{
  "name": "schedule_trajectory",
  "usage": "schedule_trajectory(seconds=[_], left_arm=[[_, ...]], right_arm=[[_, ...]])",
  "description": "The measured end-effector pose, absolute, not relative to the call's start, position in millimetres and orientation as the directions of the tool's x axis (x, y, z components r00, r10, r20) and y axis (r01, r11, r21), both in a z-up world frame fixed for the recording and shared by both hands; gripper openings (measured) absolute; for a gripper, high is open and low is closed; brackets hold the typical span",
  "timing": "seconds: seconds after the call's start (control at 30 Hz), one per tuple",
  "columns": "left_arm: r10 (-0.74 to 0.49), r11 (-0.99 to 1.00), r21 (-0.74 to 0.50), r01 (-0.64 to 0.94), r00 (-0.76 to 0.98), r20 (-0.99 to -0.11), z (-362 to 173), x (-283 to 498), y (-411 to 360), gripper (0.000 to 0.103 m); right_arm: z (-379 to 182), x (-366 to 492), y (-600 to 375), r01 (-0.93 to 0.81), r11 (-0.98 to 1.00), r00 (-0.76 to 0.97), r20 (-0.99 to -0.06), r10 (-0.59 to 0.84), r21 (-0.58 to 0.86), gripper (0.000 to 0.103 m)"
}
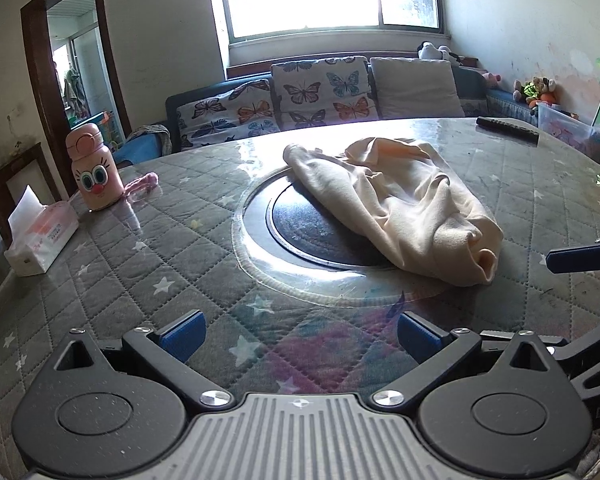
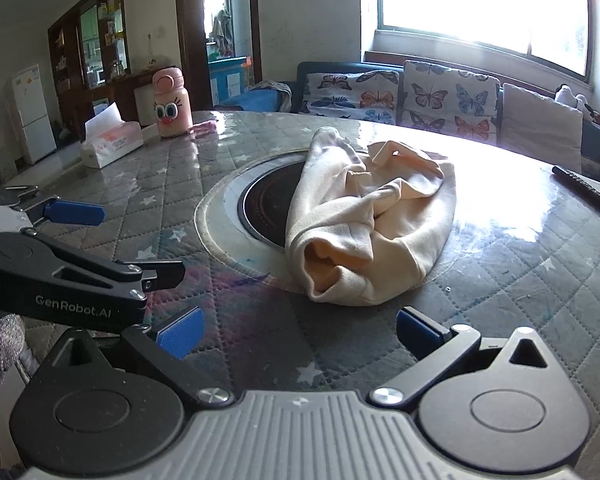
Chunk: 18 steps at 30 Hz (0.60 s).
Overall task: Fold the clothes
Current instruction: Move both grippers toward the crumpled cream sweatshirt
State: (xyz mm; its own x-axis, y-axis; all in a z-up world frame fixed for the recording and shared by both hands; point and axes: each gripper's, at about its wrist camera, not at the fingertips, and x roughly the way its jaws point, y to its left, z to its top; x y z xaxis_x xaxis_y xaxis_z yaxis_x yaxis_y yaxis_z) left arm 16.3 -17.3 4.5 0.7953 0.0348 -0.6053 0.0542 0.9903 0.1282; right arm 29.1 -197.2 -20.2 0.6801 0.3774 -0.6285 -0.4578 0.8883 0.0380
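Quilted round table (image 1: 112, 264) holds a crumpled cream garment (image 1: 392, 204) lying diagonally across its centre. Both grippers gape empty short of it; right gripper (image 2: 298, 334) looks nearer than left gripper (image 1: 300, 334), facing its near end.

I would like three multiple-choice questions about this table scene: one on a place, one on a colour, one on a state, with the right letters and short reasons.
1. Where does the cream garment lie?
A. on the sofa
B. partly over the round dark plate set in the table
C. on the tissue box

2. What colour is the cartoon-face bottle?
A. green
B. pink
C. black

3. How do the left claw and right claw stand?
A. both open and empty
B. both shut on the garment
C. left shut, right open

Answers: 1 B, the cloth covers the right side of the round dark plate. 2 B, its body and lid are pink. 3 A, each wrist view shows blue pads wide apart with only table between them.
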Motion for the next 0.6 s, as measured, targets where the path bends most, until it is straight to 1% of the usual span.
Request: schedule_trajectory(seconds=[0.6], left_arm=[[0.027, 0.985, 0.150, 0.080, 0.800, -0.600, 11.2, 44.4, -22.4, 0.103]], right_arm=[[-10.8, 62.3, -209.5, -0.418, 0.906, 0.699, -0.612, 0.370, 0.070, 0.103]])
